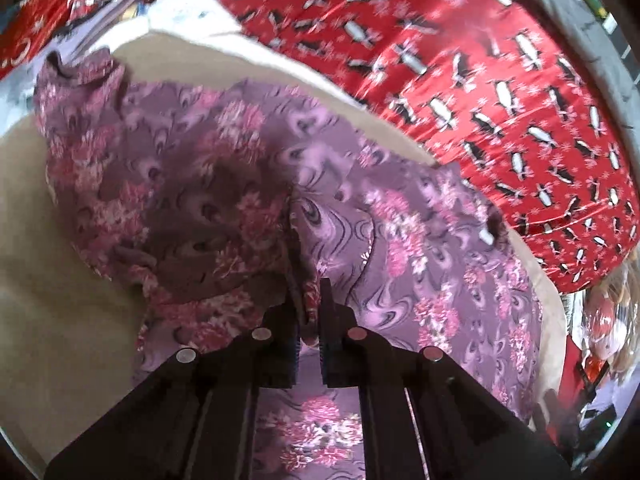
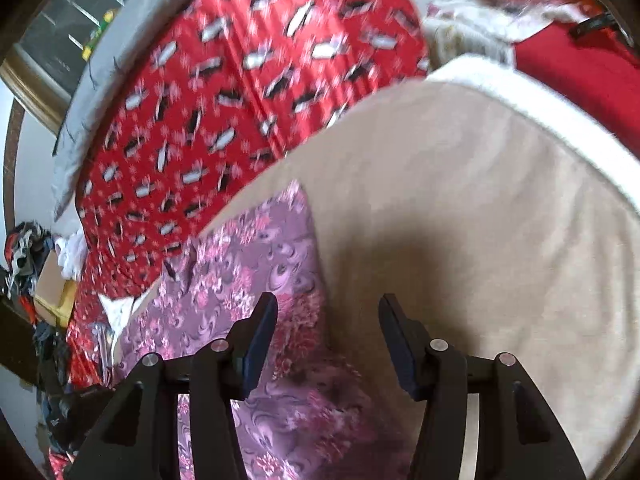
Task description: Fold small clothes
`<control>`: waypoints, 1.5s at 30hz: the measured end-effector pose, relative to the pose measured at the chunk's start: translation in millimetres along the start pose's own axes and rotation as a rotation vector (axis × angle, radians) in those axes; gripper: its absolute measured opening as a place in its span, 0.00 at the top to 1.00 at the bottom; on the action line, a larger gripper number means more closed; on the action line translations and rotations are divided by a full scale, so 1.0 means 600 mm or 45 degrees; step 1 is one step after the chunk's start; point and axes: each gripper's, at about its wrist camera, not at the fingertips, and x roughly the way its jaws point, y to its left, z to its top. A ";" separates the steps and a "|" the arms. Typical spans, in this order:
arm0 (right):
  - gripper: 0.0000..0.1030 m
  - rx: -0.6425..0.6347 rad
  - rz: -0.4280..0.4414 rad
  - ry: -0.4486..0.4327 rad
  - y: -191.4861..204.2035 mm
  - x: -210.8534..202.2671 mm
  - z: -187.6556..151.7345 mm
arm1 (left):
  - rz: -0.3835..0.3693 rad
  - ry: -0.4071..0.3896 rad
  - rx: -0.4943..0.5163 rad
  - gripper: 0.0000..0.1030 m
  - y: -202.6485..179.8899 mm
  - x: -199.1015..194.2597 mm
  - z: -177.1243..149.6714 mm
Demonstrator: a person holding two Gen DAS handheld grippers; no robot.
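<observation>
While I look through the left wrist camera, I see my left gripper [image 1: 310,312] at the bottom middle of the frame, squeezed tight on a fold of the purple cloth with pink flowers [image 1: 224,168]. A thin ridge of that cloth sticks up between the two black fingers [image 1: 332,320]. The rest of the cloth spreads out from the upper left to the lower right, bunched and wrinkled. It lies on a soft tan blanket [image 1: 48,320] that fills the left side. A shiny red sheet with little black and white penguins [image 1: 480,80] runs across the top and right, behind the cloth.

In the right wrist camera, my right gripper [image 2: 328,332] is at the bottom middle with its jaws apart and nothing between them. Its left finger [image 2: 260,340] hangs over the edge of the purple cloth with pink flowers [image 2: 260,248], and its right finger is over the soft tan blanket [image 2: 480,200]. The cloth sits in the lower left here. The shiny red sheet with little black and white penguins [image 2: 200,100] fills the upper left.
</observation>
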 end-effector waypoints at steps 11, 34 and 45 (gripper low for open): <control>0.92 -0.169 -0.128 0.100 0.017 0.060 -0.005 | 0.089 0.008 -0.021 0.67 0.013 0.020 0.004; 0.58 -0.706 0.369 0.370 0.465 0.228 -0.275 | 0.218 -0.137 -0.107 0.48 0.343 -0.133 0.208; 0.52 -0.802 0.394 0.226 0.466 0.228 -0.305 | 0.261 -0.054 0.442 0.43 0.381 -0.059 0.240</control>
